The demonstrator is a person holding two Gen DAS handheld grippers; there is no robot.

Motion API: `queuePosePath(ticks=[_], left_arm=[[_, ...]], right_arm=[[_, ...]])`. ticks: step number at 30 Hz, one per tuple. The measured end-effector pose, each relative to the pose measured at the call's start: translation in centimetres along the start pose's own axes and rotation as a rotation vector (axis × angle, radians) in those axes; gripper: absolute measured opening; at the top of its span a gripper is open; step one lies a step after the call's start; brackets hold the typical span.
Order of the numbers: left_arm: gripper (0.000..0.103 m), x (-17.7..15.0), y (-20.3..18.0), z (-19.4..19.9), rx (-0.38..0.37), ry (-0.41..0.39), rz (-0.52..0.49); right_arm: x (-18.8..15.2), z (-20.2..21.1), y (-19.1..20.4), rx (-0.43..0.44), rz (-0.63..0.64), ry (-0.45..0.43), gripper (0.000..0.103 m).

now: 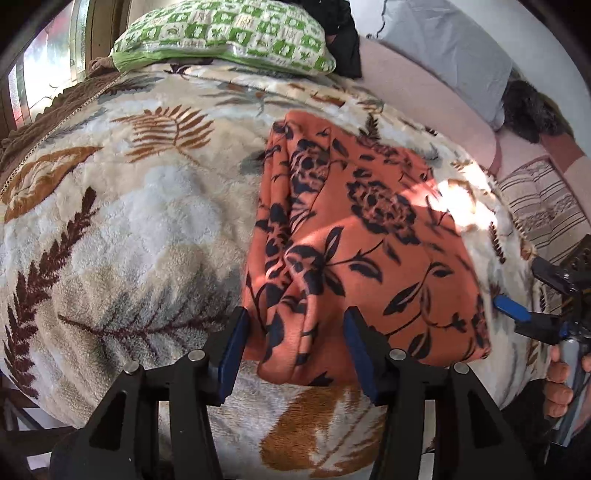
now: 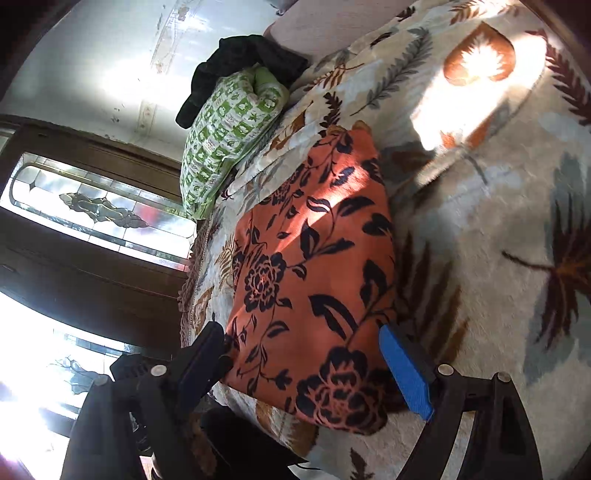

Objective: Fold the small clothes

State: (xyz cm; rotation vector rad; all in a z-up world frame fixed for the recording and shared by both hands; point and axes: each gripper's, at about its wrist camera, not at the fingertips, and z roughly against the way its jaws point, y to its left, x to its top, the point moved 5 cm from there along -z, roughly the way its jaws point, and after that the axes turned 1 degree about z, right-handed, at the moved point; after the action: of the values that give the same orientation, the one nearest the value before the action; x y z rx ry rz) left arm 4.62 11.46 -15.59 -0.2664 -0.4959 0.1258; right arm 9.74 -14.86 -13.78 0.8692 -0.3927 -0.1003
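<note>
An orange garment with black flowers point(image 1: 362, 236) lies folded into a rough rectangle on a cream blanket with leaf prints point(image 1: 140, 229). My left gripper point(image 1: 295, 350) points down at its near left corner. The jaws stand apart on either side of a thick fold and do not pinch it. My right gripper point(image 1: 528, 291) is at the garment's right edge, held by a hand point(image 1: 559, 387). In the right wrist view the garment point(image 2: 314, 266) lies between the wide, open fingers of the right gripper point(image 2: 306, 365), whose blue pad point(image 2: 406, 373) sits beside its edge.
A green and white patterned pillow point(image 1: 221, 33) point(image 2: 225, 122) lies at the blanket's far end with dark clothing point(image 1: 343, 33) behind it. A grey cushion point(image 1: 454, 48) and striped cloth point(image 1: 543, 206) are off to the right. A wooden door with patterned glass point(image 2: 92, 206) stands beyond.
</note>
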Motion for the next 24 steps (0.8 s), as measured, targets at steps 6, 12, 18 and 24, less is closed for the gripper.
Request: queuePosePath(ticks=[6,12,18,24], left_arm=[[0.058,0.3,-0.8,3.2,-0.02,-0.105,-0.006],[0.061,0.4,-0.5,3.3,0.061,-0.081,0.017],[0.061,1.3,-1.5,5.3,0.145,-0.135,-0.039],[0.067,1.8,-1.7,6.3,0.171,-0.163,-0.035]], right_arm=[[-2.6,1.4,-2.6,0.015,-0.072,-0.006,0.088],[-3.9,1.6,-2.9,0.05,-0.083,-0.006,0.088],[-4.0,1.5,-2.6,0.056,-0.072,-0.007,0.088],[-4.3,1.9,-1.8,0.048,-0.059,-0.017,0.088]])
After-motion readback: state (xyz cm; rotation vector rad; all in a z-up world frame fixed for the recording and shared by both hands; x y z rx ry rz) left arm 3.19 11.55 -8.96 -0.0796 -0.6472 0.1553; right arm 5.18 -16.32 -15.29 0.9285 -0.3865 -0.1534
